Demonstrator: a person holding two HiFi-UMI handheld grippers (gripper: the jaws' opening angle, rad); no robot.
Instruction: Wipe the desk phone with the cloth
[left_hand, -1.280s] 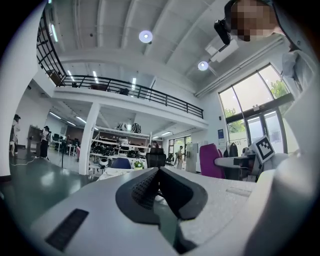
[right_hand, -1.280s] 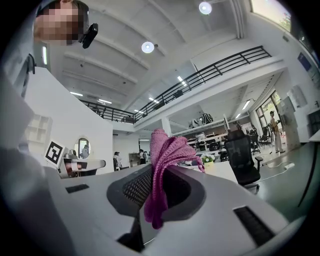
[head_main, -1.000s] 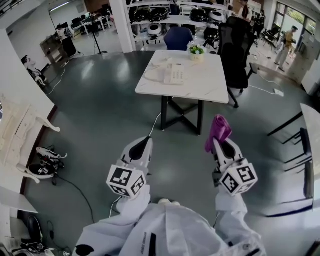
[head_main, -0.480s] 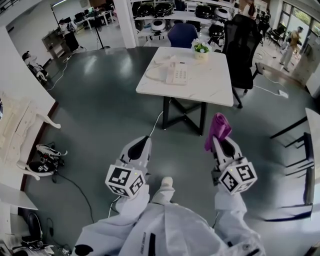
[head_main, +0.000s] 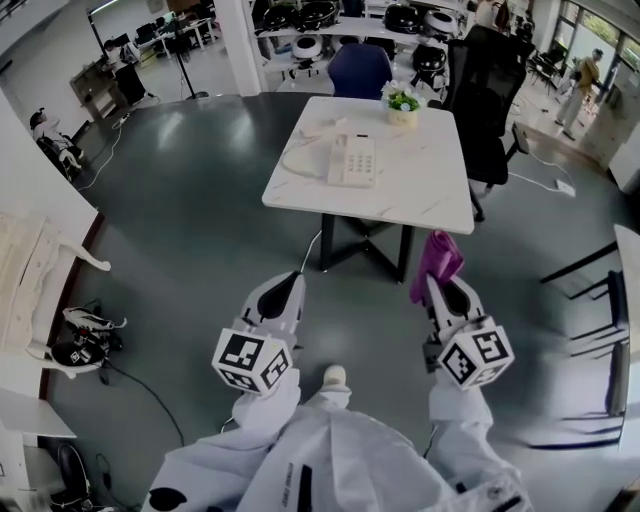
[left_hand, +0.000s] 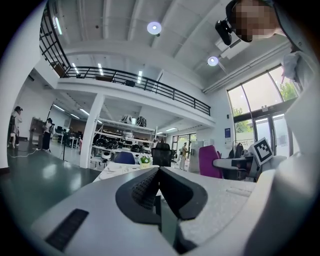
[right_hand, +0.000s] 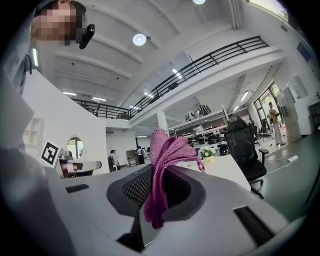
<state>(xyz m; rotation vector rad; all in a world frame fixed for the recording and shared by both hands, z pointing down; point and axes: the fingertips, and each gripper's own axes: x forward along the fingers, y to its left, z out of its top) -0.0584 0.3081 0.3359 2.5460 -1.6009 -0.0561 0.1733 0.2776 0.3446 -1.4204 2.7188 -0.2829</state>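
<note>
Two tools, one cloth (head_main: 438, 258), one desk phone (head_main: 352, 160)
My right tool (head_main: 434, 288) pinches the knitted magenta cloth; left tool (head_main: 291, 283) closed, empty.

Ahead of you stands the white square table (head_main: 430, 195). On it lies the white desk phone (head_main: 352, 160), with the small potted plant (head_main: 403, 103) behind and right of it.

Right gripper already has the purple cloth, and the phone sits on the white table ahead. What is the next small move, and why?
Probably a step toward the white table. The desk phone lies on it, well beyond both grippers, so nothing is within wiping range. The right gripper is shut on the purple cloth, and the left gripper is shut and empty.
</note>
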